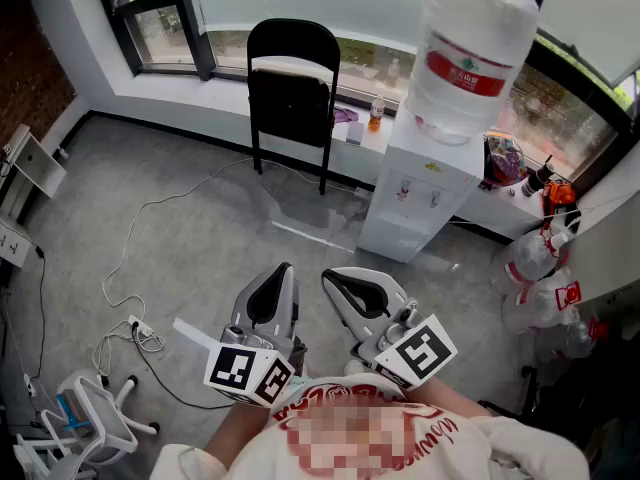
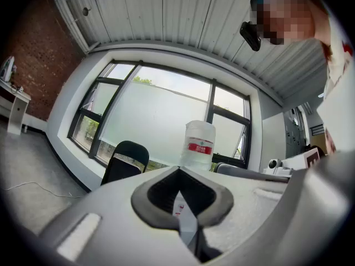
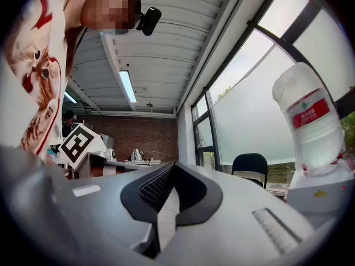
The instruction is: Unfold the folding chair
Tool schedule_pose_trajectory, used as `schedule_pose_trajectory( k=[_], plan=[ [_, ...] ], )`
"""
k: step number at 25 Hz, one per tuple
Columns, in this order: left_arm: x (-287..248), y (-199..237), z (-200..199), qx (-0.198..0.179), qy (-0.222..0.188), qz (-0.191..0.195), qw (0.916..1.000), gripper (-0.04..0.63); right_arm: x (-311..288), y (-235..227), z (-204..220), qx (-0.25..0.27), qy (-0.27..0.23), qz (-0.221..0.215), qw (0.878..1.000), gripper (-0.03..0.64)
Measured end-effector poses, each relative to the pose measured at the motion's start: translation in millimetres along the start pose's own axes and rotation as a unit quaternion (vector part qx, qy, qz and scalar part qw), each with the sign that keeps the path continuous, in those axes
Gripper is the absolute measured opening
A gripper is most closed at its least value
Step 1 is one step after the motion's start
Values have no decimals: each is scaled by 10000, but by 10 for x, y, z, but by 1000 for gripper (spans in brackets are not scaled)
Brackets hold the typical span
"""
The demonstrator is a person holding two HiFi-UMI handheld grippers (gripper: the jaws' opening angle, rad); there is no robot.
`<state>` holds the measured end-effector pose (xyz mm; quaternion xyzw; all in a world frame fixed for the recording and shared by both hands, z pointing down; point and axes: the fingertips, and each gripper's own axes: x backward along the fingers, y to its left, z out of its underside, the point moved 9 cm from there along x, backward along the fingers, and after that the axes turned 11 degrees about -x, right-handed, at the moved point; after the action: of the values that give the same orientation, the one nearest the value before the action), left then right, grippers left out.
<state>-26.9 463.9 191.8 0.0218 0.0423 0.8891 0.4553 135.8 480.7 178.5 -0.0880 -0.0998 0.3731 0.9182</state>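
Observation:
The black folding chair (image 1: 292, 98) stands folded, leaning against the window ledge across the grey floor. It also shows small in the left gripper view (image 2: 125, 162) and the right gripper view (image 3: 249, 168). My left gripper (image 1: 277, 274) and right gripper (image 1: 338, 280) are held side by side close to my body, well short of the chair and pointing toward it. Each has its jaws pressed together with nothing between them; the left gripper (image 2: 178, 173) and right gripper (image 3: 173, 168) show only a thin slit in their own views.
A white water dispenser (image 1: 415, 188) with a big bottle (image 1: 470, 53) stands right of the chair. A white cable (image 1: 150, 238) and power strip (image 1: 138, 326) lie on the floor at left. Several empty bottles (image 1: 545, 268) sit at right, a white stool base (image 1: 90, 423) at lower left.

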Motion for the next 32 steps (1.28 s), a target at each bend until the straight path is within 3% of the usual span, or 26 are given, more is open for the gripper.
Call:
schedule_pose_trajectory(
  k=[17, 32],
  plan=[
    [31, -53, -4, -18, 29, -87, 10000, 0, 91, -75, 94, -31, 74, -48, 10000, 26],
    [-15, -590, 104, 43, 7, -349, 9994, 0, 602, -281, 62, -277, 70, -360, 9989, 27]
  ],
)
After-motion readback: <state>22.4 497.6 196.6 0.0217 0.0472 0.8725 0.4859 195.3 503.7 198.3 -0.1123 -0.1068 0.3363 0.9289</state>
